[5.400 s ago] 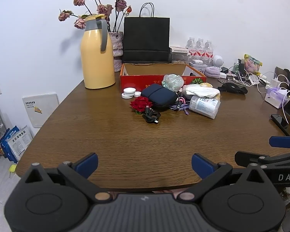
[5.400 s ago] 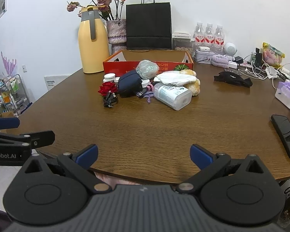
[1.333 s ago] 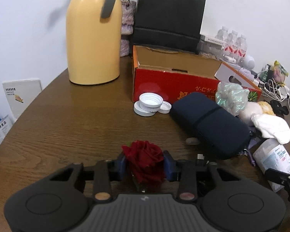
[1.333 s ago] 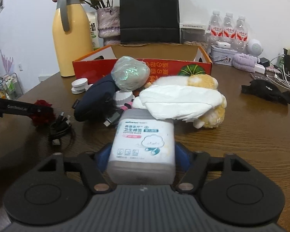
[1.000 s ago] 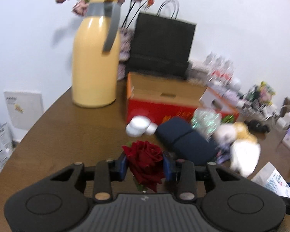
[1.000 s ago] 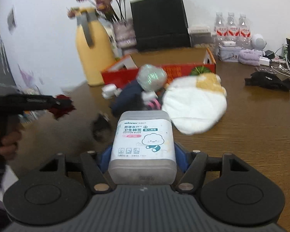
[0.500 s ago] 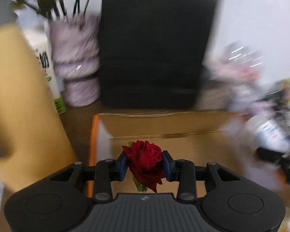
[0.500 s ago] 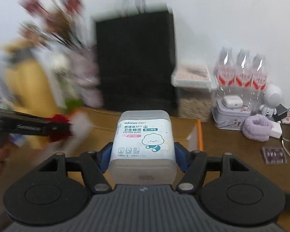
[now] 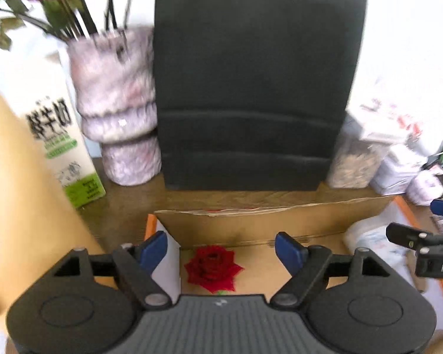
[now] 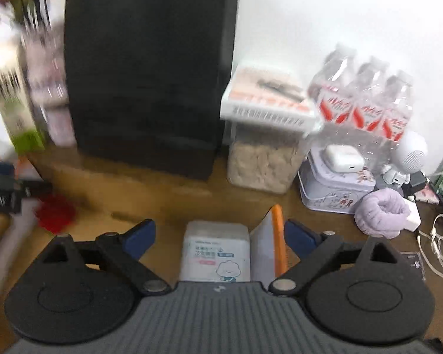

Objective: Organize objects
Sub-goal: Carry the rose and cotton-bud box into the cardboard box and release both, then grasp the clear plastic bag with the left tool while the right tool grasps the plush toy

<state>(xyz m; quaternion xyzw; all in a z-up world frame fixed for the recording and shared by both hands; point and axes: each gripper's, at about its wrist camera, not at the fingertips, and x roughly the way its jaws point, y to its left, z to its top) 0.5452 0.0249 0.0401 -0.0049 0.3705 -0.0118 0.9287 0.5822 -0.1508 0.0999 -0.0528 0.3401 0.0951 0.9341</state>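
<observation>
Both grippers hang over the open cardboard box [image 9: 251,221]. A red rose [image 9: 212,268] lies on the box floor, below and between the spread blue pads of my left gripper [image 9: 221,249], whose jaws are opening and do not touch it. In the right wrist view the cotton bud pack [image 10: 217,250] rests in the box beside an orange-edged flap [image 10: 277,242]; my right gripper [image 10: 220,233] is opening, its pads clear of the pack. The rose [image 10: 56,212] shows blurred at left there, and the right gripper's finger [image 9: 422,242] shows in the left wrist view.
Behind the box stand a black paper bag [image 9: 251,88], a mottled pink vase [image 9: 118,112] and a milk carton [image 9: 62,147]. A clear jar of snacks [image 10: 265,159], water bottles [image 10: 366,106], a tin [image 10: 336,183] and cables [image 10: 440,253] crowd the right.
Both jaws have spread apart. The rose dropped from the left pads onto the box floor, and the cotton bud pack dropped from the right pads into the box.
</observation>
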